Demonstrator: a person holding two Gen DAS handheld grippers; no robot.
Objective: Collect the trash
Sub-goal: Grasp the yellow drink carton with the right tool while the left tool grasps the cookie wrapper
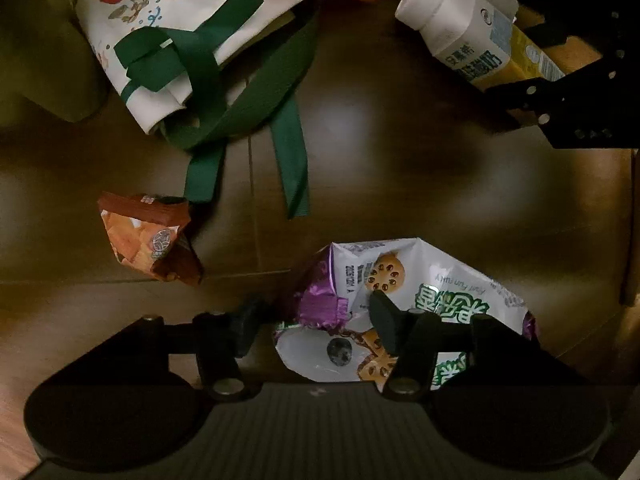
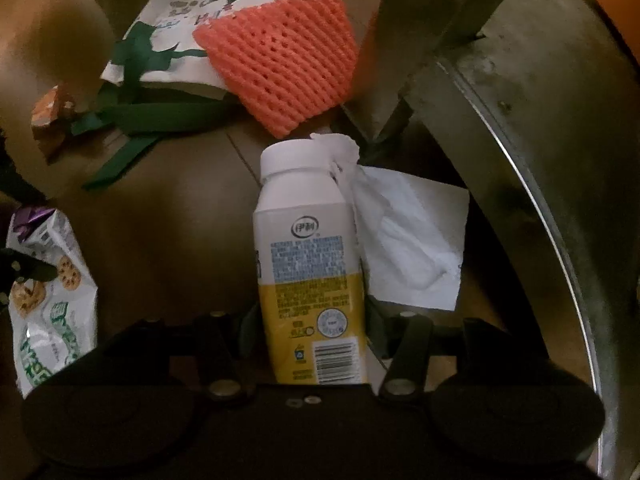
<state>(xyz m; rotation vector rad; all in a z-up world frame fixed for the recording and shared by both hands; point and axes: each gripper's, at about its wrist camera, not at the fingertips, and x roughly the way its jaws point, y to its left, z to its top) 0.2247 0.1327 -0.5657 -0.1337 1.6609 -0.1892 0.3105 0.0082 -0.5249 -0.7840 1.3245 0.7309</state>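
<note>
A crumpled white and purple cookie wrapper (image 1: 420,276) lies on the wooden floor. My left gripper (image 1: 316,316) points down over it, its bunched purple part between the jaws. The right finger rests on the wrapper, the left finger stands just off its edge. A white and yellow yogurt bottle (image 2: 304,240) lies on its side, cap pointing away. My right gripper (image 2: 312,320) straddles the bottle's yellow base, with both fingers flush against its sides. In the left wrist view the right gripper (image 1: 552,64) and the bottle (image 1: 460,28) show at the top right.
An orange-brown snack wrapper (image 1: 148,236) lies left of the cookie wrapper. A white Christmas tote bag (image 1: 168,12) with green straps lies beyond, under an orange foam net (image 2: 280,68). White tissue paper (image 2: 408,240) sits beside the bottle. A large metal bin (image 2: 540,160) curves along the right.
</note>
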